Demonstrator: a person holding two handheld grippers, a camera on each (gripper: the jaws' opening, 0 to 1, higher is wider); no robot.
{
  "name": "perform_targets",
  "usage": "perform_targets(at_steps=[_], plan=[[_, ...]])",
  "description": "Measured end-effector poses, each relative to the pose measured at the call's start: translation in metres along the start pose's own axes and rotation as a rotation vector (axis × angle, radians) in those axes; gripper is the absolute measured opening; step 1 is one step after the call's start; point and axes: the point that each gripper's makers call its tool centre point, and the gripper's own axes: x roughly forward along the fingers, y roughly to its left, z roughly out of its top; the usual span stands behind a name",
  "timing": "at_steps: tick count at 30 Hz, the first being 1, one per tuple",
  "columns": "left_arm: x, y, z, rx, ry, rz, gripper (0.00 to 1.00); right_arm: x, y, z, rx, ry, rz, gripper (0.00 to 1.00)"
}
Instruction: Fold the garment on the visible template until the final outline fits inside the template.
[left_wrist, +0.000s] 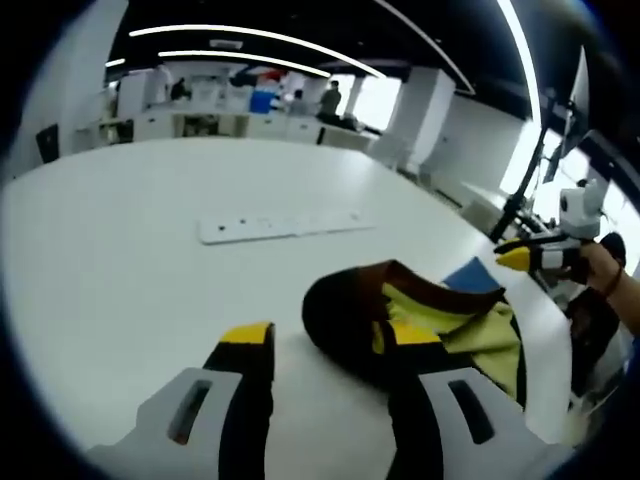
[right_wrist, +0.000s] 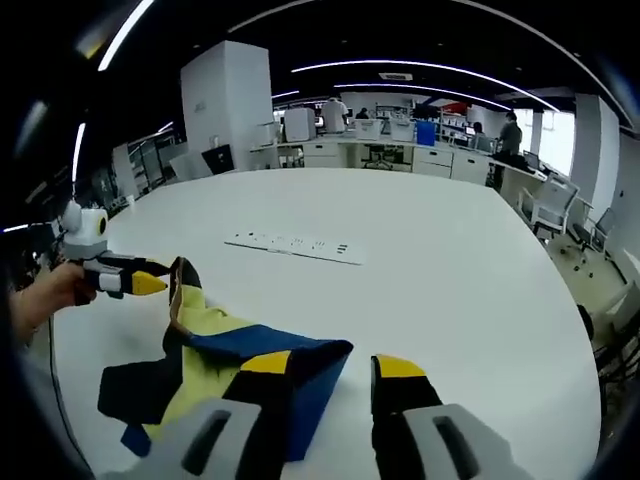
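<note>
Bright, even light from long ceiling strips; windows blown out to glare; the white desk nearly shadowless; fisheye bends edges; the far office reads soft.

The garment lies on the bench, just ahead of the left hand-held gripper. Beyond it lies a power strip. The right hand-held gripper is to the right.

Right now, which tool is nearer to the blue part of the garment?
Right. The right tool has its left jaw over the blue part; the left tool sits across the garment, by its brown and yellow side.
</note>
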Motion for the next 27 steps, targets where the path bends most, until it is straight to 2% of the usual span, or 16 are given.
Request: perform_targets(at_steps=[7,14,23,27], plan=[[-0.004,-0.01,-0.009,0.016,0.017,-0.011,0.5,-0.005,0.014,-0.007,0.023,0.022,-0.002,0.37],[-0.003,-0.022,-0.025,0.012,0.043,-0.02,0.5,-0.003,0.026,-0.021,0.083,0.062,-0.007,0.37],[-0.001,-0.031,-0.045,-0.019,0.082,-0.039,0.43,0.0,0.033,-0.031,0.127,0.097,-0.008,0.29],[0.0,-0.033,-0.053,-0.029,0.091,-0.034,0.34,-0.002,0.033,-0.038,0.164,0.109,-0.031,0.22]])
